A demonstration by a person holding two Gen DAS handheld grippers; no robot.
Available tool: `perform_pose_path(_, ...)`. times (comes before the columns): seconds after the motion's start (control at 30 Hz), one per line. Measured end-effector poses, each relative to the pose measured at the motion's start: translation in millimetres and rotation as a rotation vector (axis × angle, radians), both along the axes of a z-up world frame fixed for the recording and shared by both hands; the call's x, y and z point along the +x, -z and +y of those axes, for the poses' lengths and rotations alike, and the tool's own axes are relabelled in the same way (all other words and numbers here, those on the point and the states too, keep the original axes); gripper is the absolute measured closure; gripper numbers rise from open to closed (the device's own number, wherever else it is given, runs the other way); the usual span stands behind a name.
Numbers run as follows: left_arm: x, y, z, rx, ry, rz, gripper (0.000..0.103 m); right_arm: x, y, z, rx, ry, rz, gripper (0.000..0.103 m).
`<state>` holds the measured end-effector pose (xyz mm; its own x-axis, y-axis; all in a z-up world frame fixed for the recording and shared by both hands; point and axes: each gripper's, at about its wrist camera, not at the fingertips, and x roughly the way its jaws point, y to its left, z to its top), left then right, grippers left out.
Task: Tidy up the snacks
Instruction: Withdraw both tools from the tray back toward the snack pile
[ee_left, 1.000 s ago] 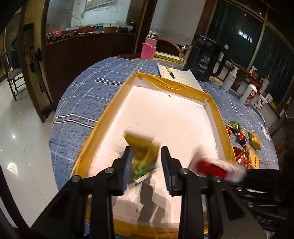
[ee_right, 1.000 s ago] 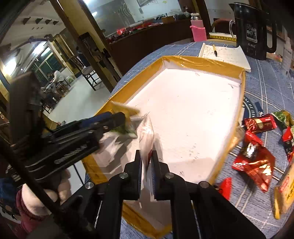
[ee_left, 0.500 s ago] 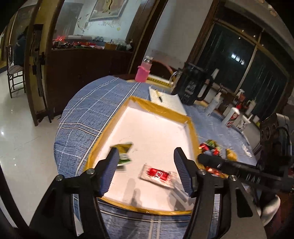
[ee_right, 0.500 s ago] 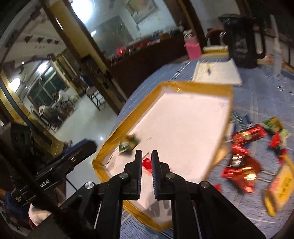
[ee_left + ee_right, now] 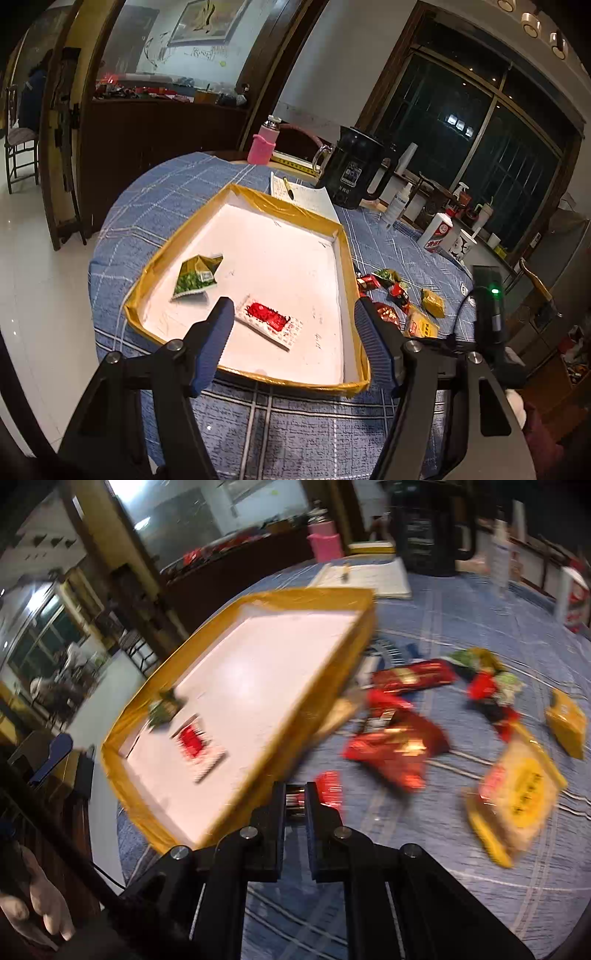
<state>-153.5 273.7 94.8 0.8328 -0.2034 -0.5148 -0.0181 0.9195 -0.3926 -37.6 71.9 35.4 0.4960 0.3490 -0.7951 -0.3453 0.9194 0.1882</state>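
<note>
Left gripper (image 5: 295,314) fingers spread wide, empty; right gripper (image 5: 295,797) fingers nearly closed, empty. Two packets lie in tray (image 5: 288,212).

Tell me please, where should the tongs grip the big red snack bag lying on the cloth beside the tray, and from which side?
Probably the near pointed corner of the big red snack bag, taken from above on the side away from the tray. The bag lies flat and crumpled on the tablecloth, so only a raised edge gives the tongs something to pinch.
</note>
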Motion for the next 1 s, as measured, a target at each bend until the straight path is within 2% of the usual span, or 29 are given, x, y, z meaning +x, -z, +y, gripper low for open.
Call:
perform_pose_path(0.07, -0.2, 1.0, -0.7, -0.007, -0.001, 0.003, 0.035, 0.2, 1.5, 15.9, -0.011, -0.037, -0.002, 0.095)
perform_pose_path(0.13, -1.9, 2.0, -1.2, -0.010, -0.001, 0.003, 0.035, 4.0, -2.0, 25.5, 0.037, -0.104, -0.004, 0.095)
perform_pose_path(0.2, -2.9, 2.5, -0.9, -0.011, -0.001, 0.002, 0.035, 10.7, -7.8, 34.1, 0.034, -0.140, -0.025, 0.095)
perform_pose_path(0.27, -3.8, 2.8, 1.3, -0.015, -0.002, -0.001, 0.035, 23.6, -11.9, 30.7, 0.003, -0.111, -0.050, 0.095)
perform_pose_path(0.47, -5.3, 4.2, 5.3, -0.022, -0.004, -0.017, 0.035, 65.5, 2.0, 15.6, -0.084, 0.028, -0.029, 0.095)
perform_pose_path(0.67, -4.2, 8.1, 2.8, -0.023, 0.002, -0.008, 0.034, 82.5, 13.7, 27.7, -0.101, 0.064, -0.020, 0.095)
perform_pose_path(0.8, -2.8, 9.2, -1.0, -0.015, 0.015, 0.000, 0.034, 78.9, 14.5, 31.5, -0.160, 0.059, -0.027, 0.097)
perform_pose_path(1.0, -0.7, 9.8, -8.7, -0.023, 0.044, -0.002, 0.034, 52.3, 12.3, 2.1, -0.197, 0.044, 0.014, 0.096)
